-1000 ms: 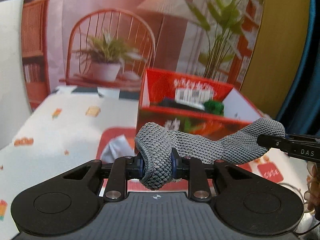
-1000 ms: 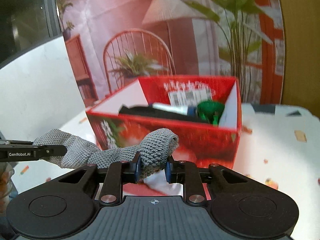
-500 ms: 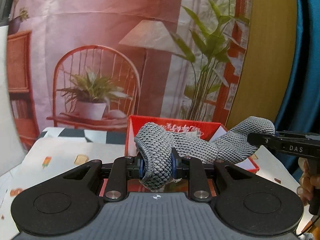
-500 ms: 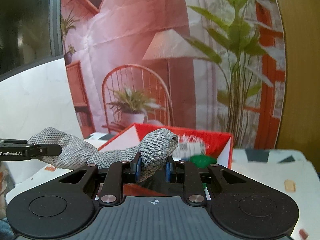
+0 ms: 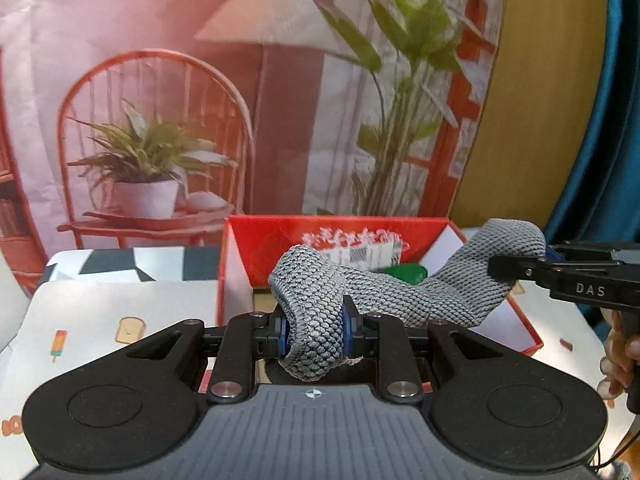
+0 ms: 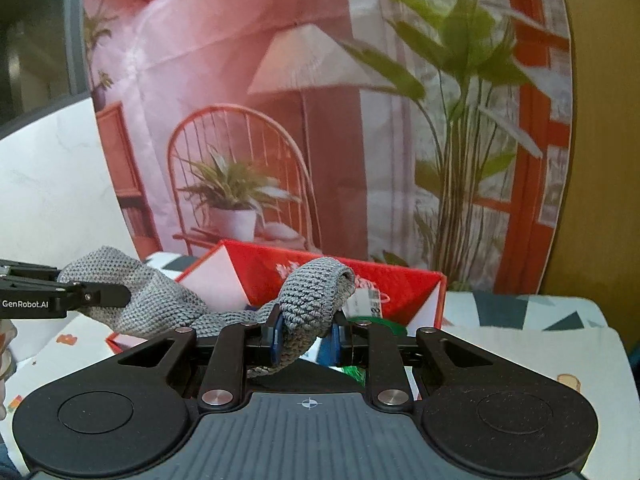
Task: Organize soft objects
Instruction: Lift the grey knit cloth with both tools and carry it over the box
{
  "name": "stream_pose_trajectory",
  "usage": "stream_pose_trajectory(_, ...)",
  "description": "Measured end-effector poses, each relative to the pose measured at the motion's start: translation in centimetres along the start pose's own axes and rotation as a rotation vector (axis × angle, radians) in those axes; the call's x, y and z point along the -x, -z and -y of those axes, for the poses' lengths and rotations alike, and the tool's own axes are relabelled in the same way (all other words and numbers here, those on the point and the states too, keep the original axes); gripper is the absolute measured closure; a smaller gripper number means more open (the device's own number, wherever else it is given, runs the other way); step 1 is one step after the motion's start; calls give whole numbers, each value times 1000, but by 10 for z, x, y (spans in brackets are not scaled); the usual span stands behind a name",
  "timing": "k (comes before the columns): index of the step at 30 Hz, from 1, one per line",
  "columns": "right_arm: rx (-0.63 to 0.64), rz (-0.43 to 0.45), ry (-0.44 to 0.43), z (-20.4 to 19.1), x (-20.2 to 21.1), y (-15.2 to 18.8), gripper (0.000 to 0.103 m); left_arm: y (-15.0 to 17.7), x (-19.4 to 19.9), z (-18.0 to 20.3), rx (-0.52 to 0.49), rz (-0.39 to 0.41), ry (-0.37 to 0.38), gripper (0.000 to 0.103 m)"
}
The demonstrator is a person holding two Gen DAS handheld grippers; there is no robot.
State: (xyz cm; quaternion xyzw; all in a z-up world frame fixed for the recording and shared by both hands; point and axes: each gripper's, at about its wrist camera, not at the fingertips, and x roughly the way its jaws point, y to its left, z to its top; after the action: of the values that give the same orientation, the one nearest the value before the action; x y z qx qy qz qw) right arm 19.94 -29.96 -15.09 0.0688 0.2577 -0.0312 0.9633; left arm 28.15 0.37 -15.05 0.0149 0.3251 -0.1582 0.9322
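A grey knitted cloth (image 5: 404,300) hangs stretched between my two grippers, above the near side of an open red box (image 5: 340,236). My left gripper (image 5: 313,330) is shut on one bunched end of the grey knitted cloth (image 6: 160,308). The other end is pinched in my right gripper (image 6: 306,334), which shows in the left wrist view as a black arm (image 5: 568,276) at the right. The red box (image 6: 400,284) holds a green item (image 5: 402,272) and a barcode label. The cloth hides part of the box's inside.
The box stands on a table with a white patterned cover (image 5: 104,320). Behind it hangs a printed backdrop (image 5: 240,100) with a chair, lamp and plants. A person's hand (image 5: 618,360) holds the right gripper's handle. A white wall (image 6: 48,176) is at the left.
Both grippers rose and moved forward with the cloth held between them. The red box now sits lower in both views, with its inside under the cloth.
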Motion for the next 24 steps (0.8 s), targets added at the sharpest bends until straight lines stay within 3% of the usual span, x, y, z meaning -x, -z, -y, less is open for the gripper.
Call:
stream_pose_trajectory(11, 16, -188, 11, 0, -44, 20, 83, 10, -54, 9, -71, -194, 21, 78)
stream_pose_trajectory(24, -22, -252, 23, 8, -68, 36, 83, 13, -84, 12, -84, -265, -9, 78)
